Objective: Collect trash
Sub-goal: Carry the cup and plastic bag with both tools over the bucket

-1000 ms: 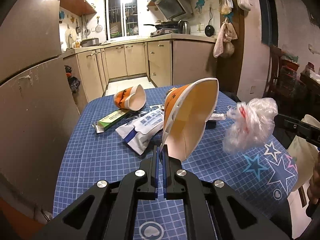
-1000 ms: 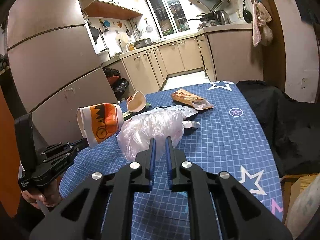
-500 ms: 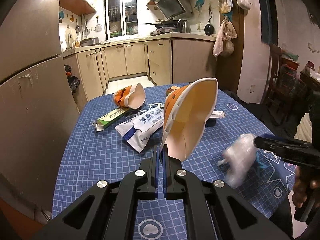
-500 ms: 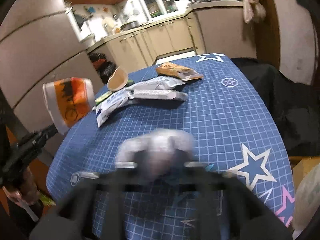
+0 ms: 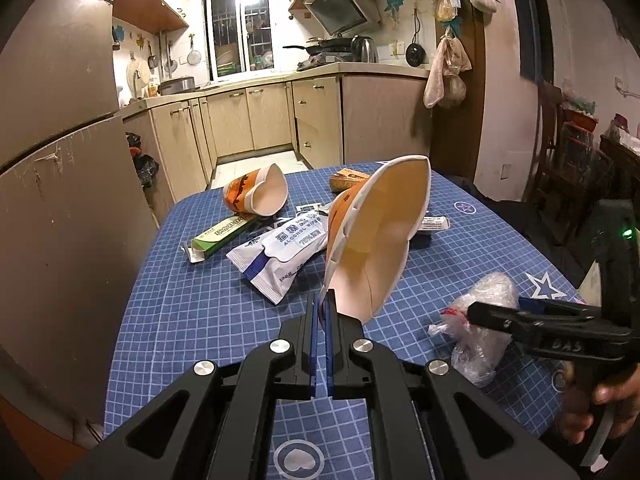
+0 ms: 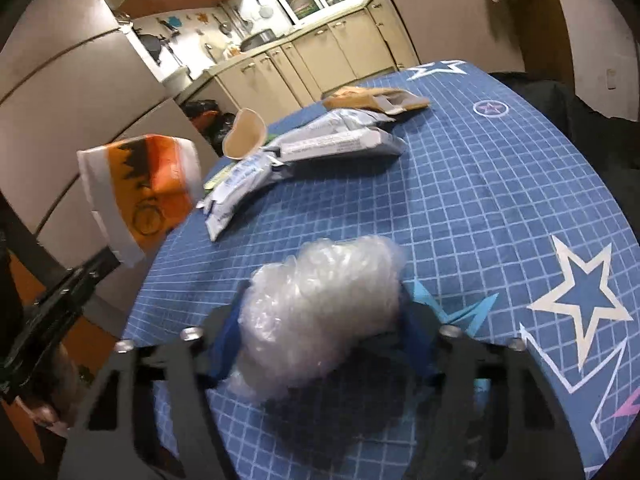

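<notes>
My left gripper (image 5: pixel 323 304) is shut on the rim of an orange-and-white paper cup (image 5: pixel 376 240), held above the blue checked table (image 5: pixel 192 304); the cup also shows in the right wrist view (image 6: pixel 140 196). A crumpled clear plastic bag (image 6: pixel 320 312) lies on the table between the spread fingers of my right gripper (image 6: pixel 320 344), which is open. In the left wrist view the bag (image 5: pixel 480 328) sits at the tip of the right gripper (image 5: pixel 476 312), near the table's right front edge.
On the table's far half lie a second paper cup (image 5: pixel 260 196) on its side, a green box (image 5: pixel 224 232), wipes packets (image 5: pixel 280 256) and a brown packet (image 5: pixel 348 178). Kitchen cabinets (image 5: pixel 280 120) stand behind, a large brown appliance (image 5: pixel 60 200) at the left.
My right gripper swung down to the table's front right with the plastic bag and opened; the bag now rests on the table. My left gripper and cup stayed put.
</notes>
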A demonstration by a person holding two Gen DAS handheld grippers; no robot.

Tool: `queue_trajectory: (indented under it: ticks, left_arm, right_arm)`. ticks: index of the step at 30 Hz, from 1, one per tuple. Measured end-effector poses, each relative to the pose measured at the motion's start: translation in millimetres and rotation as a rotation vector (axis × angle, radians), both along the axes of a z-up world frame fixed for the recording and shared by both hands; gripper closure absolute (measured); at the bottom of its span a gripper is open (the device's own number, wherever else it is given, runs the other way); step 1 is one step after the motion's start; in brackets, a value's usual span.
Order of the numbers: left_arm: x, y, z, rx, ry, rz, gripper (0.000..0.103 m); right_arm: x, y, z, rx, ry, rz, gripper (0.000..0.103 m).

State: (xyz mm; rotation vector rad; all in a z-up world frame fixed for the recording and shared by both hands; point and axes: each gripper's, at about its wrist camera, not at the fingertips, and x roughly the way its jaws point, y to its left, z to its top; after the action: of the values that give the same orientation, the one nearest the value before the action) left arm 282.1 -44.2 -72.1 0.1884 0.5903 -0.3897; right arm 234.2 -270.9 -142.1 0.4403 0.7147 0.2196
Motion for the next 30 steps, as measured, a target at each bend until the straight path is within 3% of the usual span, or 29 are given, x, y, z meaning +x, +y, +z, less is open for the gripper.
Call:
queue_trajectory:
  ticks: [4, 13, 17, 30]
  left_arm:
    - [1, -2, 0, -0.004, 0.001, -0.002, 0.099]
    - [0, -11, 4, -0.004, -0.006, -0.011, 0.099]
    - [-2, -18, 8, -0.001, -0.016, -0.019, 0.099]
    - [-14, -88, 27, 0.062, -0.09, -0.112, 0.099]
  right_arm:
    - [-12, -4, 14, -0.006, -0.047, -0.021, 0.053]
    - [-31, -16, 48, -0.133, -0.156, -0.111, 0.054]
    - [-37, -24, 55, -0.143, -0.185, -0.125, 0.054]
    - [-88, -71, 82, -0.201, -0.273, -0.22, 0.054]
